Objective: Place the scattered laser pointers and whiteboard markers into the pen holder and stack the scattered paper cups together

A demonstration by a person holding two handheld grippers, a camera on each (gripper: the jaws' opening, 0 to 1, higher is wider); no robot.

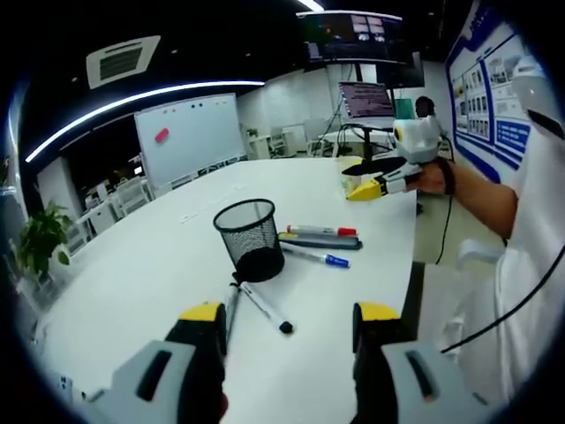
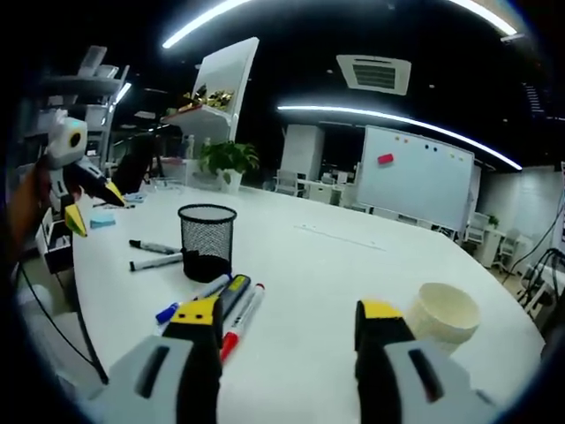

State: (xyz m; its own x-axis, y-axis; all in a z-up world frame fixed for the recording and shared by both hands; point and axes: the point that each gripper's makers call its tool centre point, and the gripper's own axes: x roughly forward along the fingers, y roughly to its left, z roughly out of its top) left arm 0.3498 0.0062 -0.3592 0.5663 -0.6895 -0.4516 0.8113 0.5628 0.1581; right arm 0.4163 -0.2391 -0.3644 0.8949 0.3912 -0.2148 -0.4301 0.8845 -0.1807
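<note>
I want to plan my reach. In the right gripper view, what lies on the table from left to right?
Two black markers → mesh pen holder → blue-capped marker → dark laser pointer → red-capped marker → paper cup.

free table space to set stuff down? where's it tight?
Bare: the table stretch between the mesh pen holder and the paper cup, and the far side toward the whiteboard. Tight: markers and pens hug the holder.
</note>
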